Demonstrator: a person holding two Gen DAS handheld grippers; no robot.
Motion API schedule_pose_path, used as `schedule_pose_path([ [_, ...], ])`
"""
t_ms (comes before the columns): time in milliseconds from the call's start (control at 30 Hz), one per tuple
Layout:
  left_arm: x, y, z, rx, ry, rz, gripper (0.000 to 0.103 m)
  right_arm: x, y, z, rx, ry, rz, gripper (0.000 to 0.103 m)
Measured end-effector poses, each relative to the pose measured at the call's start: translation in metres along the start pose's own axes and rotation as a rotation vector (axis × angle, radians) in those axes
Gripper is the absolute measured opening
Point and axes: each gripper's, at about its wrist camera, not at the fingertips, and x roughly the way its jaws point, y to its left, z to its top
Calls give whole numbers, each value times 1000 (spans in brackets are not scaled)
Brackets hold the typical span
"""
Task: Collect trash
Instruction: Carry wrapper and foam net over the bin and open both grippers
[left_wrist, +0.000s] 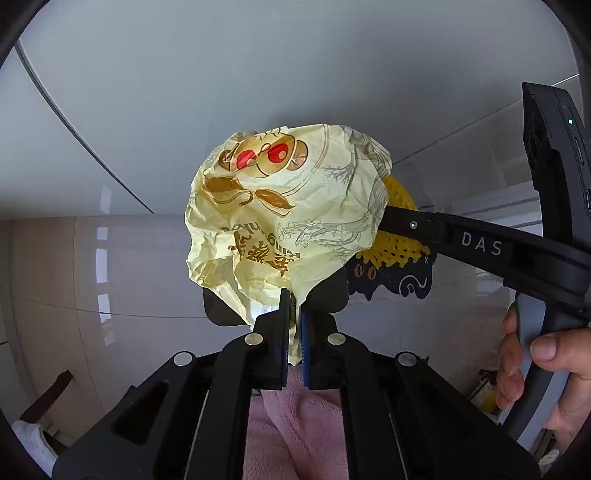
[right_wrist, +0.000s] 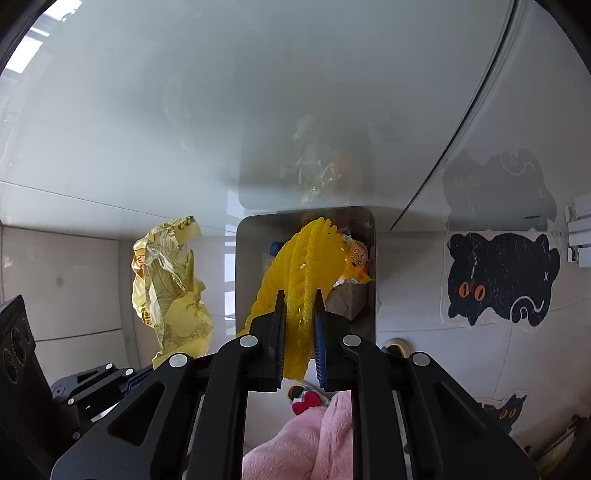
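L gripper (left_wrist: 294, 325): jaws nearly together, clamped on lower edge of crumpled pale-yellow printed wrapper (left_wrist: 284, 210); wrapper balloons above the fingertips, off the floor. R gripper (right_wrist: 299, 328): jaws a little apart, pads pressing both sides of yellow foam fruit net (right_wrist: 303, 266), held upright. Net sits directly over open grey trash bin (right_wrist: 243, 266), which has packets and scraps inside. Black cat mat (right_wrist: 498, 280) on floor, right of bin.

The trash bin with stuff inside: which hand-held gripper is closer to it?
Right. The right hand-held gripper, pinching the yellow mesh piece, is right over the bin. The left hand-held gripper, clamping the crumpled wrapper, is off to the bin's left.
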Motion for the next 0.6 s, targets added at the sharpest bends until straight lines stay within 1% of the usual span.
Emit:
schedule_pose_path([
  [33,0,-2,5,7,1,5,6,-1,-1,0,4,-2,-2,26],
  [67,0,-4,5,12,1,10,13,-3,-3,1,12,-4,3,34],
  [100,-2,-6,6,16,-1,9,15,-7,-4,1,23,-12,11,58],
  [133,-6,-8,4,20,-9,12,19,-12,-6,2,33,-29,13,65],
  [167,-10,-9,5,25,-17,20,23,-18,-6,3,36,-39,10,65],
  [200,-14,-11,6,29,-24,23,25,-22,-6,5,38,-46,9,65],
  [267,-23,-15,8,27,-38,27,33,-35,-6,6,47,-61,13,71],
  [300,-30,-16,8,26,-44,25,33,-42,-5,7,49,-70,23,73],
  [400,-52,-23,9,26,-74,25,41,-67,1,8,38,-99,49,76],
  [467,-72,-29,8,29,-99,30,50,-89,9,5,25,-122,58,80],
  [500,-83,-31,7,33,-116,32,52,-103,13,3,16,-140,59,85],
  [533,-96,-33,6,38,-136,36,59,-118,17,1,4,-162,57,90],
  [567,-111,-35,4,42,-159,40,64,-135,23,-3,-11,-188,57,92],
  [600,-125,-36,2,47,-186,42,67,-152,30,-6,-28,-212,55,95],
])
